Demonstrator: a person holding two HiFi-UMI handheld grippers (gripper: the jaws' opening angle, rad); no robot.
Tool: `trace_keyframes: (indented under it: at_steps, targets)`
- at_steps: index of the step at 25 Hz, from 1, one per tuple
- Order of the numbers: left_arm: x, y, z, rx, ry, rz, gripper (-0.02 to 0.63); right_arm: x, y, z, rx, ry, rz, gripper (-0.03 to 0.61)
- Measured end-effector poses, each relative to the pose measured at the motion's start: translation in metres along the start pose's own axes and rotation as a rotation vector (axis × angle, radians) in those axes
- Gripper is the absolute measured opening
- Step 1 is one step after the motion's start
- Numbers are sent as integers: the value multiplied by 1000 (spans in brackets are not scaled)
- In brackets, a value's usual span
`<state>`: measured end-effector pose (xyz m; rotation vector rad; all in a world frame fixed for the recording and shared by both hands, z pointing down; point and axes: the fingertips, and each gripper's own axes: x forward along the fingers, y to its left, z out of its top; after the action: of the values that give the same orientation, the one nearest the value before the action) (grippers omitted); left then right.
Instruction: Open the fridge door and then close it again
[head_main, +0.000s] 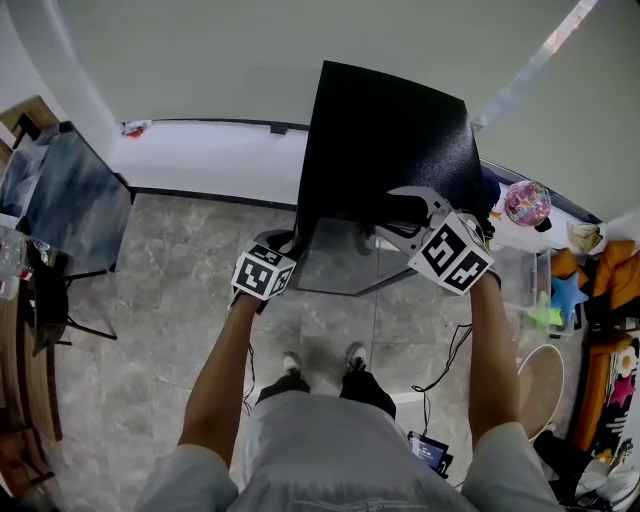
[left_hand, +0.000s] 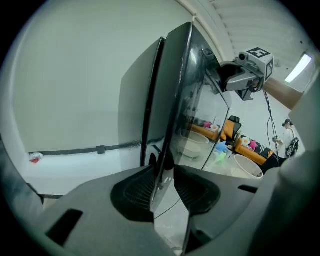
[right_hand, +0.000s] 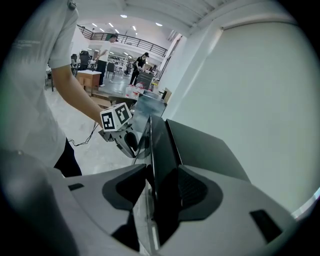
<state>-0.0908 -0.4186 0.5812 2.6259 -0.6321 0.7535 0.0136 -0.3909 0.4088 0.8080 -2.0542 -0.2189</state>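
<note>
Head view: person's grey-clad torso (head_main: 310, 450) is nearest the lens, w/ bare forearms reaching fwd and shoes on a grey stone-tile floor (head_main: 170, 260). A small black box-shaped fridge (head_main: 390, 120) stands just ahead of the feet, by the white wall. Its glossy dark reflective door (head_main: 335, 262) faces the person. The left gripper (head_main: 284, 240) w/ marker cube is at the door's left edge, and the right gripper (head_main: 393, 217) is at the door's upper right corner

Left gripper view: jaws roughly half closed, w/ the door's thin edge running betw them and both ribbed pads against it, so it's gripped. There's a dark seam betw door and fridge body; can't tell if it's flush or cracked open

Right gripper view: jaws stand wide. The thick door edge fills the gap w/ pads on both faces, so it's held too. The other gripper shows at the far edge

Step, prob: start of the opening, w/ grips set and the door at or near shut. Hinge side isn't clear. Next move calls for pulling the free edge outward along the door's arc, wrists turning w/ it. Keep the squeeze firm, since the glossy face looks slippy
</note>
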Motion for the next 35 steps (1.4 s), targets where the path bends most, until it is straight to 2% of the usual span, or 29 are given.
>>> trace_keyframes:
  at_steps: [13,16,20,30,35]
  targets:
    - [1,-3,1,-35,21,12,109,-2,1,-5,20,2,17,196]
    - [-8,-13,-8,-30,29,-34,109,-6,11,-2,6,-8,48,196]
    - [-20,-33,-24,-68,-2,-85,109,-14,28,-1,-31,-25,81,204]
    - [-31,-47,-35,-110,-26,-31,109,-21,41,1,-77,-51,98,207]
    - [-35,-54,-38,-203,-60,-10,118,-26,45,2,-113,-70,101,207]
